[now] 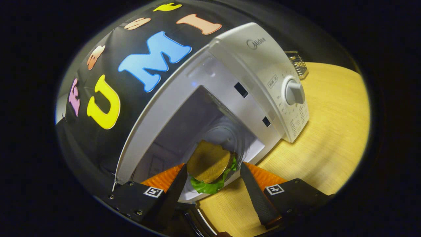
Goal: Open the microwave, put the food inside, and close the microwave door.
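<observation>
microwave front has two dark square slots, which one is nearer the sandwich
The lower slot, by the cavity's bottom corner near the sandwich between the open gripper fingers; the other slot sits higher.

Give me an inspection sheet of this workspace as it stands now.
Surface: light wooden table, bare ahead of the microwave.
Job's things: white microwave with its cavity open; sandwich with lettuce at the cavity's mouth, by the glass turntable.
Clutter: wire basket behind the microwave.
Grippers: tongs spread, sandwich between the fingers; whether both press on it cannot be told.
Cables: nothing seen.
Surroundings: black cloth wall behind.
</observation>
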Available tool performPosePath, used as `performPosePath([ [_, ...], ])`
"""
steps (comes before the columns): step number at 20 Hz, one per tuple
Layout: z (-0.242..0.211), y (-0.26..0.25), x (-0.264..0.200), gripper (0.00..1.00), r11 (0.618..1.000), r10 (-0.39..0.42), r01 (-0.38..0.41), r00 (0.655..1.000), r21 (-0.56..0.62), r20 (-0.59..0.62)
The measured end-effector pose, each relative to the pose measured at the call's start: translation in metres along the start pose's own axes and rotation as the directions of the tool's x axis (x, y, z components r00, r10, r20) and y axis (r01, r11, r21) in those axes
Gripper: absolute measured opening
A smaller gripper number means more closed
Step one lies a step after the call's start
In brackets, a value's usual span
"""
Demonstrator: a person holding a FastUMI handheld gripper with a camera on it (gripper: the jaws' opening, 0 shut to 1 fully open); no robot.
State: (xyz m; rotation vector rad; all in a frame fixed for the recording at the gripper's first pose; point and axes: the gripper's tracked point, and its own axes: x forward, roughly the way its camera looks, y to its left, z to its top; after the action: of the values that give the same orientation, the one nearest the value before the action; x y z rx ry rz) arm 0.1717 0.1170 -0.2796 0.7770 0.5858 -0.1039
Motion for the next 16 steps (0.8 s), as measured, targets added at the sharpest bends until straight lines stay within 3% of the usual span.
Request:
performPosePath([
  [4, 0.007, 0.004, -0.047, 0.97, 0.990, 0.036, -0.039, 0.999, -0.136, -0.027],
  [8, 0.016, 0.011, -0.101, 0.97, 0.953, 0.075, -0.081, 0.997, -0.293, -0.030],
  [16, 0.034, 0.038, -0.181, 0.97, 0.888, 0.200, -0.192, 0.979, -0.417, -0.025],
])
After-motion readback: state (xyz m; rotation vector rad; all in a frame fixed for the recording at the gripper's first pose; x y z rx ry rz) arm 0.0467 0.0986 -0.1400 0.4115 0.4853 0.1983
